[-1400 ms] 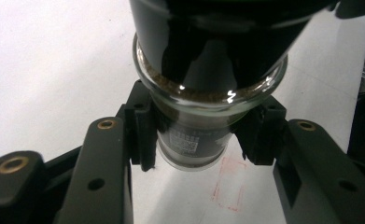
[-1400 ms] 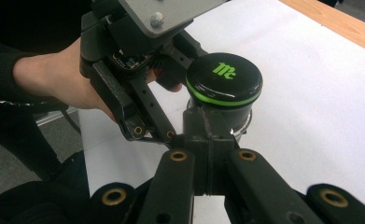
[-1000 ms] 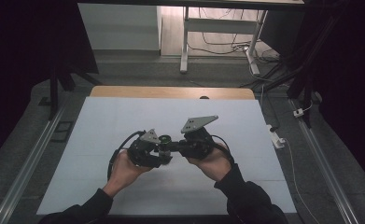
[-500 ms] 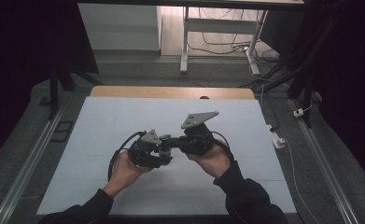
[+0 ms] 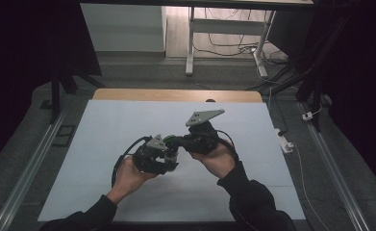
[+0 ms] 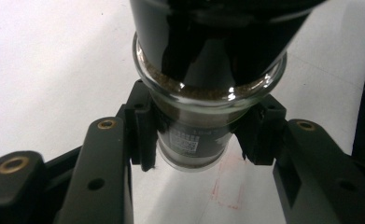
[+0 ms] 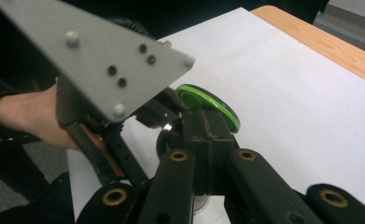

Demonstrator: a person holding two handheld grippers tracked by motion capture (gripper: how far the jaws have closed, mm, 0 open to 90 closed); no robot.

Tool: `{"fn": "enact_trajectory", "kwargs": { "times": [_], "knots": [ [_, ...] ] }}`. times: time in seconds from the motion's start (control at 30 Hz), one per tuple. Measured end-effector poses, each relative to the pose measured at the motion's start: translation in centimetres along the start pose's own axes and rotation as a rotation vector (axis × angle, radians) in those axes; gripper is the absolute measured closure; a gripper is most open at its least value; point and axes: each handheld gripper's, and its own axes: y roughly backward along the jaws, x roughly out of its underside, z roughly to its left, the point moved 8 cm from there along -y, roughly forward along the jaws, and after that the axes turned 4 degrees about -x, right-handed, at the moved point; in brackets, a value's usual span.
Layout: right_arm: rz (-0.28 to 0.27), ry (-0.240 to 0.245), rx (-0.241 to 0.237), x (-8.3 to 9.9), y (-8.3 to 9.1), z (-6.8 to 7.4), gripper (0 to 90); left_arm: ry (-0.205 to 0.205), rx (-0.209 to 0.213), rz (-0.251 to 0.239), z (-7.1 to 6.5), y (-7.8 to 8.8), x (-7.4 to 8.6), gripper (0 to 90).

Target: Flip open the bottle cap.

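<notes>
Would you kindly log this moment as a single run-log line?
left gripper: shut on glass jar | right gripper: shut on green lid | white table: both held above it

Above the middle of the white-topped table (image 5: 128, 120), the small glass jar of brown powder (image 6: 194, 135) sits between the left tongs (image 5: 164, 156); the right tongs (image 5: 178, 142) lie just right, on its green-rimmed lid (image 7: 208, 105).

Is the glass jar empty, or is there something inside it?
Not empty. In the left gripper view the glass jar, clamped by the left hand-held gripper, shows a brown granular band behind its glass. How full, cannot tell.
</notes>
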Motion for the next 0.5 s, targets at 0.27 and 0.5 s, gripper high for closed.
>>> {"fn": "enact_trajectory", "kwargs": {
  "times": [0.27,0.5],
  "knots": [
    [-0.009,-0.023,0.018,-0.4,-0.2,-1.3,89.9,-0.019,-0.001,0.007,-0.3,-0.2,0.0,53.7],
    [-0.005,-0.029,0.013,-0.1,-0.4,-1.5,89.9,-0.008,-0.004,-0.005,-0.1,-0.1,-0.1,53.6]
  ]
}}
